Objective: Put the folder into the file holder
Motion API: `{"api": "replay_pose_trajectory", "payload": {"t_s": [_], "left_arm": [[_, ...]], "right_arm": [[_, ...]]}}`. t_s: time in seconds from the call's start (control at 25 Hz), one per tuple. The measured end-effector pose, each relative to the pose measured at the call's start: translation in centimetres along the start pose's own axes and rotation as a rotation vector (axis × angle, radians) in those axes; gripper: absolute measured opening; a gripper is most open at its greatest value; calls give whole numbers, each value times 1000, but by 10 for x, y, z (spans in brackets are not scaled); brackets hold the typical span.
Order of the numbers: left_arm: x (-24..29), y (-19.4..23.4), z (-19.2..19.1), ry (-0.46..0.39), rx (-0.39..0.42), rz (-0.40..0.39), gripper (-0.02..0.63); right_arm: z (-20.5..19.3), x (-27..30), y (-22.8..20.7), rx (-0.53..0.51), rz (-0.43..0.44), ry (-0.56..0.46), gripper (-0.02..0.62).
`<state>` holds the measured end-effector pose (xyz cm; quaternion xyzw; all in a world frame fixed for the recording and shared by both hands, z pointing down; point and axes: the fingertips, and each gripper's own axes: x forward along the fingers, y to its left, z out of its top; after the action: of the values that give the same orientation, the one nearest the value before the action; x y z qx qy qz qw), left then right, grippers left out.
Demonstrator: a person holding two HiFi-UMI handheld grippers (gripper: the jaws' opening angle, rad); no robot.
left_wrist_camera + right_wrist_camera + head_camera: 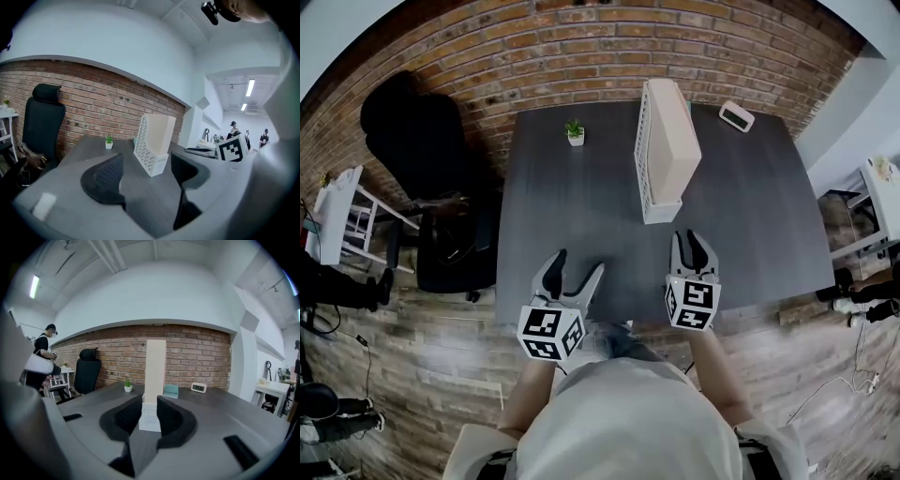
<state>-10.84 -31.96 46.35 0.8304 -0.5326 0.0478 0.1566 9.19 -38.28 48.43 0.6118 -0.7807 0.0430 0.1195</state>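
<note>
The folder stands in the holder at upper centre, and looks light, stiff, best pinched by its top edge, while the left gripper gapes wide and the right gripper narrowly, both empty.

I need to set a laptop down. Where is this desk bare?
The left half of the table is bare, between the plant and the left gripper. Right of the file holder, nearer than the clock, is also free. Most crowded: the back edge, with plant, file holder and clock.

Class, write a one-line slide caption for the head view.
Left gripper and right gripper, both empty, at the near edge of a dark table; folder in white file holder.
</note>
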Motion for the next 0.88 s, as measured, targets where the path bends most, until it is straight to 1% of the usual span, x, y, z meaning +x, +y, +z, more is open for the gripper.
{"api": "replay_pose_trajectory", "payload": {"t_s": [0.12,0.36,0.52,0.88], "left_arm": [[-22,-11,-9,-5,12,5,286],[-70,-30,-31,-9,25,29,188],[-106,-46,-47,-14,32,42,139],[-180,-83,-76,2,54,68,35]], "right_arm": [[4,-36,11,3,27,-16,57],[3,-107,34,33,73,-40,27],[-1,-154,46,42,87,-58,3],[-12,-245,67,39,123,-72,3]]}}
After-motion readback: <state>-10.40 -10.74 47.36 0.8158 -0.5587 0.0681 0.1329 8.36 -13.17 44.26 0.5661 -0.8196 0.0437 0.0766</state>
